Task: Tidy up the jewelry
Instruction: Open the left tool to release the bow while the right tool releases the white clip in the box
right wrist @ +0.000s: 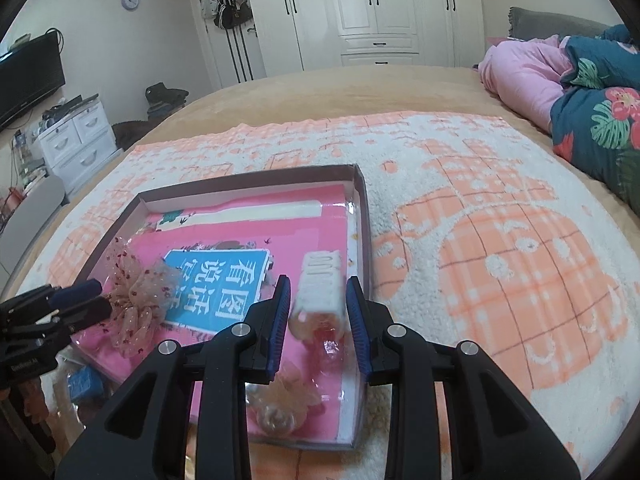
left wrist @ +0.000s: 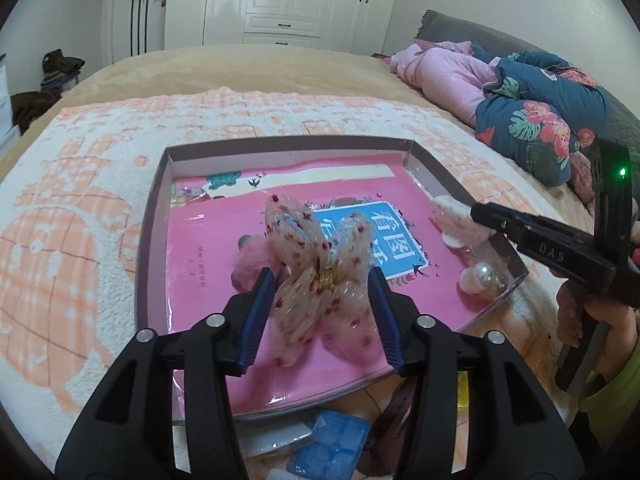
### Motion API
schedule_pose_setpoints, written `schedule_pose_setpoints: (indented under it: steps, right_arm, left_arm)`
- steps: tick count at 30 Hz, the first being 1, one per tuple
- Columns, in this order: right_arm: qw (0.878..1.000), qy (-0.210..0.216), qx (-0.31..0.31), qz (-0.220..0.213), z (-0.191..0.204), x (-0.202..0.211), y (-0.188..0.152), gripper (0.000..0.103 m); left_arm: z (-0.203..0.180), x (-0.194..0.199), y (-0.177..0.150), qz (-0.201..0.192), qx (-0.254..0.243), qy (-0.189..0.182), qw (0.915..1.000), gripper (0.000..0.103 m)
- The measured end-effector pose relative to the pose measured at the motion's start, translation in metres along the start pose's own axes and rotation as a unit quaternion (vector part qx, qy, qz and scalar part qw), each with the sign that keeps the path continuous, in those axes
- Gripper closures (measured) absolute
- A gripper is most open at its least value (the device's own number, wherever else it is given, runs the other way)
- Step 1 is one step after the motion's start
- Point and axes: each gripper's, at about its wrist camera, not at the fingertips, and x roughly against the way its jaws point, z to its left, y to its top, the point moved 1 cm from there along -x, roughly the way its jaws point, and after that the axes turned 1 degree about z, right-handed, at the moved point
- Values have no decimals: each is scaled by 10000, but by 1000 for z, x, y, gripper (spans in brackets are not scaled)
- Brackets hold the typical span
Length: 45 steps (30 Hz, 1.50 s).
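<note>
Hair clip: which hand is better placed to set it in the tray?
Right: the right gripper grips the hair clip above the tray; the left gripper stands open around the bow.

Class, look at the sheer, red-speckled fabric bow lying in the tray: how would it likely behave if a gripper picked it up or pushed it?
The sheer, red-speckled fabric bow with a gold centre looks thin and gauzy, so it is probably very light and floppy, its loops sagging or crushing under pressure. It lies on a glossy pink book cover, so a push would likely slide it, not roll it.
</note>
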Motion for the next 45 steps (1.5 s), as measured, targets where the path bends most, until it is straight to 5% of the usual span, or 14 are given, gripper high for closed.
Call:
schedule_pose_setpoints:
  steps: [13, 24, 36, 45]
  right_arm:
    - [9998, 107, -89, -114, -5, 28, -20, 59]
    - [9994, 185, -152, -252, -3, 57, -37, 31]
    - [9989, 223, -27, -423, 4, 86, -46, 18]
    - [9984, 321, 30, -466, 11, 102, -55, 16]
  left_arm:
    - [10, 31, 0, -373, 191, 192, 9989, 50]
    - [21, 54, -4, -621, 406, 308, 9968, 36]
    - [26, 73, -12, -823, 611, 384, 9940, 15]
    - [24, 90, -20, -962, 650, 410, 9924, 12]
